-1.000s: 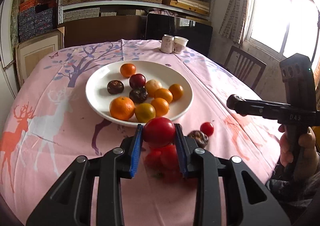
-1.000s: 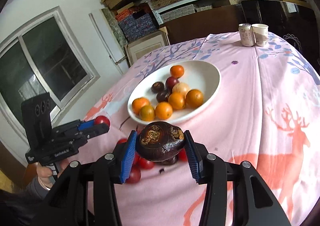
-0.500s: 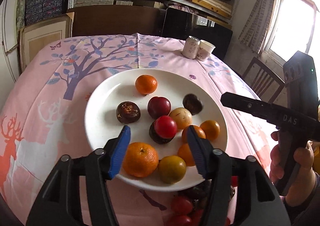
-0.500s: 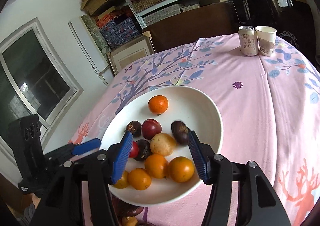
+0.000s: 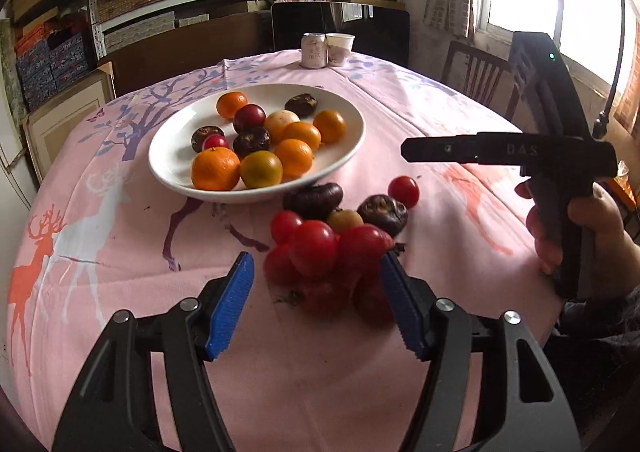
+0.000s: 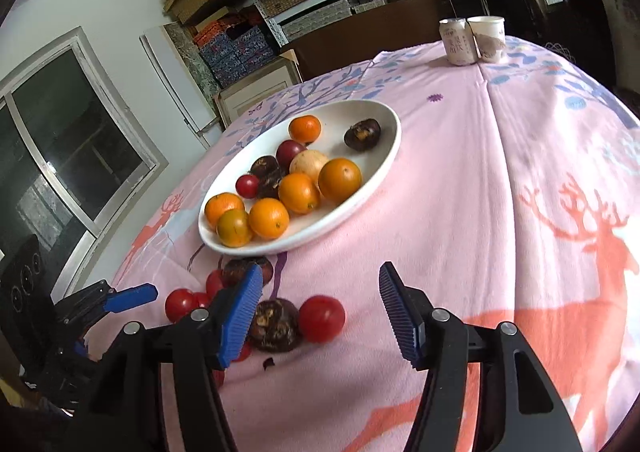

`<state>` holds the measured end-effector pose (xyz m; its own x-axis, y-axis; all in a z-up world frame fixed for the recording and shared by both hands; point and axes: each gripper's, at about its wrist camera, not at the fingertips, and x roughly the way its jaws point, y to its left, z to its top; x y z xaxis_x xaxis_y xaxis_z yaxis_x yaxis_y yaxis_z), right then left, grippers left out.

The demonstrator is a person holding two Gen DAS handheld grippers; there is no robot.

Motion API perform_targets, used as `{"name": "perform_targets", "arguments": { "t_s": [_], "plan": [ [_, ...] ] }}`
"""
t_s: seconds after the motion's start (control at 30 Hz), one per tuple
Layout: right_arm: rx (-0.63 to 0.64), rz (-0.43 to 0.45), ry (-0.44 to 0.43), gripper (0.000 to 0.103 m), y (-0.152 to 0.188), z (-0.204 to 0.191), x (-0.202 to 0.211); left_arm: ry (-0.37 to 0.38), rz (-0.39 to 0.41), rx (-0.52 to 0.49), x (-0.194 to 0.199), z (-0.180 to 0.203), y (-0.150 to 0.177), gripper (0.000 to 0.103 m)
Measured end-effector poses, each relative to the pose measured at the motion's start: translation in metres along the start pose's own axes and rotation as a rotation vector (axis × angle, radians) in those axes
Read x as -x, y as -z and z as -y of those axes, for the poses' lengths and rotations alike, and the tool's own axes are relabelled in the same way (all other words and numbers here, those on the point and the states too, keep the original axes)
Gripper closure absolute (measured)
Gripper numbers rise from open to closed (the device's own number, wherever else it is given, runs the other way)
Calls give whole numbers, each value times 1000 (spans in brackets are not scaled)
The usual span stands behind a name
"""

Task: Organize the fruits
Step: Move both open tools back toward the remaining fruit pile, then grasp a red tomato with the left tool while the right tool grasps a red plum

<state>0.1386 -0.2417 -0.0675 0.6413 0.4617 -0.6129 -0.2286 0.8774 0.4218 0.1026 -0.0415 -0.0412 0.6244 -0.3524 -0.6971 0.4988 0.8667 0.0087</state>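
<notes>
My left gripper [image 5: 316, 304] hides the lower tomatoes [image 5: 320, 294] in the pile. The can [image 6: 457, 41] label is too small to read.

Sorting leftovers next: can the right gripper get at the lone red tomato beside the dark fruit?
Probably yes. The right gripper stands open and empty, the tomato lies just ahead between its fingers, with only the dark fruit touching it.

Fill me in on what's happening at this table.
A person is sorting fruit onto a white plate using two handheld tools. The plate holds oranges and several dark fruits. Both the left tool and the right tool are empty; the right tool's jaws are opening. They hover over the pile of cherry tomatoes and dark fruits lying on the pink tablecloth.
</notes>
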Motion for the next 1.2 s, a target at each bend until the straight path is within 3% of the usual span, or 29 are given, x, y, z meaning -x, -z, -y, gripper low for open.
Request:
{"name": "perform_targets", "arguments": {
  "t_s": [0.23, 0.37, 0.47, 0.57, 0.77, 0.87, 1.0, 1.1, 1.2],
  "plan": [
    [-1, -9, -41, 42, 21, 1, 8, 60, -19, 70, 4, -5, 20, 40],
    [-72, -11, -77, 40, 20, 15, 9, 101, -20, 42, 7, 10, 22, 41],
    [-57, -1, -85, 40, 21, 11, 10, 124, -23, 7, 7, 24, 24, 41],
    [-27, 13, -83, 40, 22, 7, 13, 72, -18, -13, 5, 27, 27, 40],
    [-17, 19, -86, 40, 23, 5, 15, 47, -24, 144, 6, -17, 24, 38],
    [-16, 22, -91, 40, 22, 6, 15, -13, -23, 140, 6, -25, 24, 38],
    [-9, 19, -91, 40, 22, 5, 14, -18, -55, 133, -10, -21, 23, 38],
    [-11, 22, -93, 40, 22, 5, 15, -53, -37, 104, -14, -14, 17, 38],
    [-13, 23, -96, 40, 22, 6, 15, -59, -82, 121, -26, -15, 12, 35]
  ]
}}
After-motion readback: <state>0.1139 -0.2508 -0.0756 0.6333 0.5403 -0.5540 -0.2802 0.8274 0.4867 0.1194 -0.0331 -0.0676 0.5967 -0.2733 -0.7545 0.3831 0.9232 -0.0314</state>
